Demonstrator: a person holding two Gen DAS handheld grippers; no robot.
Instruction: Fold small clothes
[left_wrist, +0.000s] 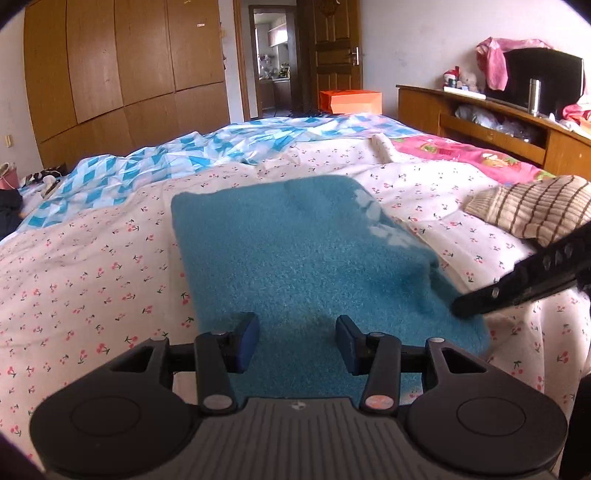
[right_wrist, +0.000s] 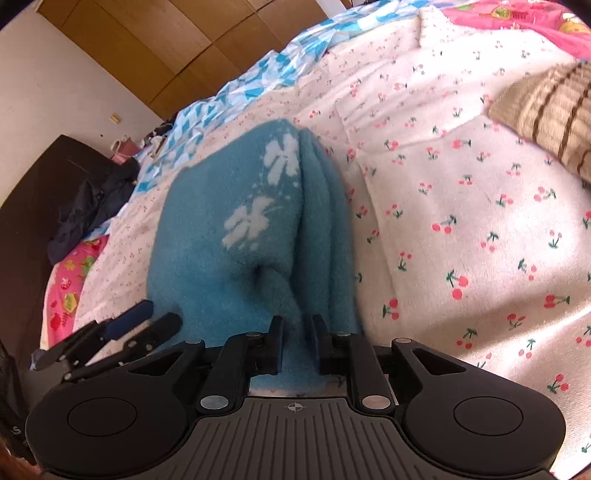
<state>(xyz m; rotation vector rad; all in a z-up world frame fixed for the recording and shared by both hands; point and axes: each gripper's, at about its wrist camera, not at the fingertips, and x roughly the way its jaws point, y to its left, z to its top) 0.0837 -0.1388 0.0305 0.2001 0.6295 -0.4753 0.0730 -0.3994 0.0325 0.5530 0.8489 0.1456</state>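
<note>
Blue fleece garment lies already folded into a thick pad on the cherry-print bed, centre of the left wrist frame. Left gripper, at lower centre, hovers over its near edge with jaws apart, nothing between them. At lower right, the right gripper is clamped on a fleece ridge at the near right corner. Soft, light and fuzzy, it should hold well but sag; best pinched through all layers at an edge.
</note>
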